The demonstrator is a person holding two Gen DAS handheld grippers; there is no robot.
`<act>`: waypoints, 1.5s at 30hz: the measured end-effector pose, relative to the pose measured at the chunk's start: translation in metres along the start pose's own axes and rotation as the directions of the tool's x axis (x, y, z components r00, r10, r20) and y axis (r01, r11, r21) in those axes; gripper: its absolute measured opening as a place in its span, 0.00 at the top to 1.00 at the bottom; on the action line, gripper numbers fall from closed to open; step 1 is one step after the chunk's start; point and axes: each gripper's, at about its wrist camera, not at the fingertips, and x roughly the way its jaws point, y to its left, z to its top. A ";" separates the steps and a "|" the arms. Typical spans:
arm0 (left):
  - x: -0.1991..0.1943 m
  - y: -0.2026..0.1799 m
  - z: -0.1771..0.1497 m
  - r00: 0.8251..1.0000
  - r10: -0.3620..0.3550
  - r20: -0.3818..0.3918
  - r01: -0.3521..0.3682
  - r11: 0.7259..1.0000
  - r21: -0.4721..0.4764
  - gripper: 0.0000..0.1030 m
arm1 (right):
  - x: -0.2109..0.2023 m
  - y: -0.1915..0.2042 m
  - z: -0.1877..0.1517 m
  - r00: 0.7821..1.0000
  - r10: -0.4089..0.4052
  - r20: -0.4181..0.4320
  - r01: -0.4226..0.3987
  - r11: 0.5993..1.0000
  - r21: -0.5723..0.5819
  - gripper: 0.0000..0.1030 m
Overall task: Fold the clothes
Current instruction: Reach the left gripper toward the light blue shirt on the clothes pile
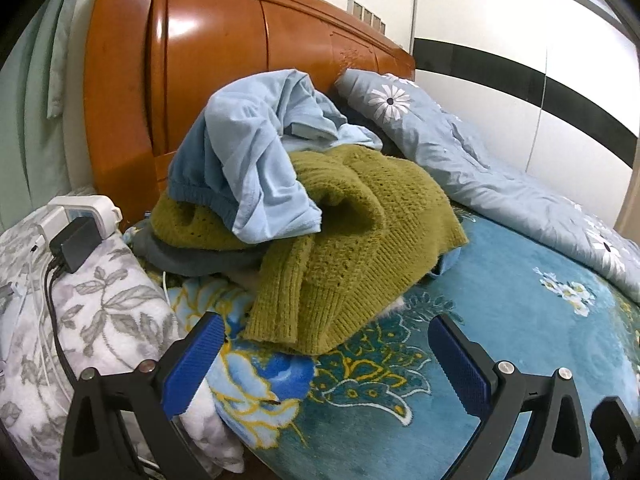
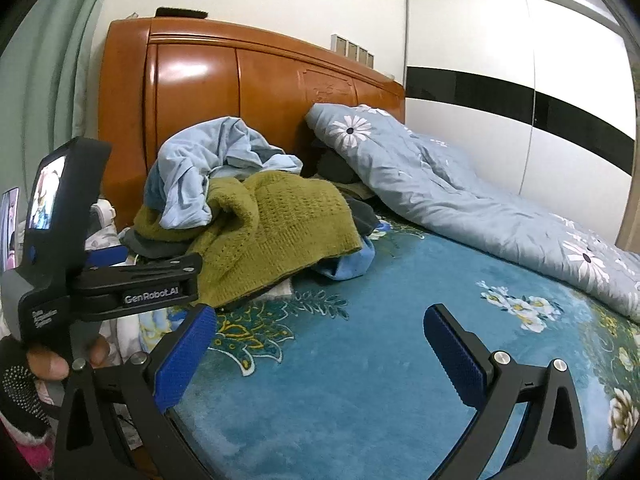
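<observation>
Left wrist view: orange wooden headboard (image 1: 216, 52) behind, teal floral blanket (image 1: 500, 320) across the bed, grey-blue daisy quilt (image 1: 460, 148) bunched along the right. Heaped against the headboard, olive knit sweater (image 1: 360, 232) under a light blue garment (image 1: 256, 152), unfolded. Beside the pile at left, grey leaf-print pillow (image 1: 108, 308) carrying a white power strip (image 1: 80, 210). Left gripper (image 1: 326, 334) spread wide, empty, just short of the sweater's hem. Right gripper (image 2: 320, 322) likewise agape over bare blanket, nothing between its blue pads.
</observation>
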 end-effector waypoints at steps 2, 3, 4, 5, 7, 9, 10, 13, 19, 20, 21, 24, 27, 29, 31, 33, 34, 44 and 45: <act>0.001 0.000 -0.001 1.000 0.003 -0.001 -0.003 1.000 0.007 0.00 | 0.000 0.000 0.000 1.000 0.002 -0.005 -0.002 1.000 0.010 0.00; 0.001 0.000 -0.001 1.000 0.005 -0.002 -0.005 1.000 0.010 0.00 | 0.000 -0.002 0.000 1.000 0.005 -0.011 -0.004 1.000 0.022 0.00; -0.003 -0.007 -0.003 1.000 0.008 0.007 -0.008 1.000 0.024 0.00 | 0.000 -0.004 0.000 1.000 0.007 -0.016 -0.007 0.999 0.033 0.00; -0.006 -0.009 -0.005 1.000 0.012 0.014 -0.012 0.999 0.030 0.00 | 0.000 -0.006 0.000 1.000 0.010 -0.022 -0.009 0.999 0.045 0.00; -0.009 -0.014 -0.007 1.000 0.014 0.014 -0.014 0.999 0.039 0.00 | 0.001 -0.011 0.000 0.999 0.014 -0.032 -0.011 0.998 0.067 0.00; -0.009 -0.019 -0.012 1.000 0.008 0.024 -0.009 0.999 0.049 0.00 | 0.003 -0.012 0.000 0.999 0.000 -0.032 0.002 0.998 0.060 0.00; -0.010 -0.019 -0.013 1.000 0.002 0.021 -0.003 0.999 0.054 0.00 | 0.003 -0.012 -0.001 1.000 -0.006 -0.028 0.007 0.998 0.059 0.00; -0.009 -0.021 -0.016 1.000 -0.009 0.011 0.008 0.998 0.067 0.00 | 0.006 -0.010 0.000 0.999 -0.021 -0.041 0.024 0.997 0.069 0.00; -0.004 -0.027 -0.021 1.000 -0.020 -0.003 0.020 0.997 0.070 0.00 | 0.007 -0.013 -0.002 0.999 -0.022 -0.045 0.026 0.996 0.084 0.00; -0.003 -0.027 -0.021 1.000 -0.021 -0.005 0.022 0.997 0.072 0.00 | 0.008 -0.014 -0.001 0.999 -0.023 -0.046 0.027 0.995 0.092 0.00; -0.003 -0.027 -0.022 1.000 -0.022 -0.008 0.023 0.997 0.073 0.00 | 0.008 -0.016 -0.002 0.999 -0.022 -0.050 0.027 0.995 0.100 0.00; 0.000 -0.028 -0.024 1.000 -0.025 -0.014 0.026 0.997 0.073 0.00 | 0.012 -0.017 -0.003 0.997 -0.030 -0.064 0.037 0.993 0.112 0.00; 0.004 -0.026 -0.025 0.999 -0.031 -0.026 0.032 0.998 0.058 0.00 | 0.014 -0.020 -0.006 0.997 -0.028 -0.077 0.037 0.991 0.127 0.00; 0.006 -0.026 -0.026 0.999 -0.032 -0.031 0.034 0.998 0.057 0.00 | 0.015 -0.021 -0.008 0.996 -0.025 -0.085 0.036 0.990 0.137 0.00; 0.008 -0.026 -0.026 0.999 -0.032 -0.035 0.034 0.998 0.057 0.00 | 0.017 -0.022 -0.010 0.995 -0.026 -0.097 0.039 0.989 0.140 0.00; 0.011 -0.025 -0.026 0.999 -0.033 -0.039 0.035 0.998 0.053 0.00 | 0.019 -0.023 -0.012 0.994 -0.027 -0.104 0.042 0.989 0.143 0.00; 0.012 -0.025 -0.026 0.999 -0.033 -0.042 0.035 0.998 0.049 0.00 | 0.020 -0.023 -0.013 0.994 -0.027 -0.109 0.043 0.989 0.144 0.00; 0.019 -0.024 -0.029 0.997 -0.040 -0.062 0.043 0.998 0.040 0.00 | 0.025 -0.021 -0.018 0.991 -0.025 -0.131 0.043 0.990 0.138 0.00; 0.019 -0.024 -0.029 0.997 -0.038 -0.061 0.041 0.998 0.037 0.00 | 0.026 -0.021 -0.018 0.991 -0.024 -0.132 0.042 0.990 0.135 0.00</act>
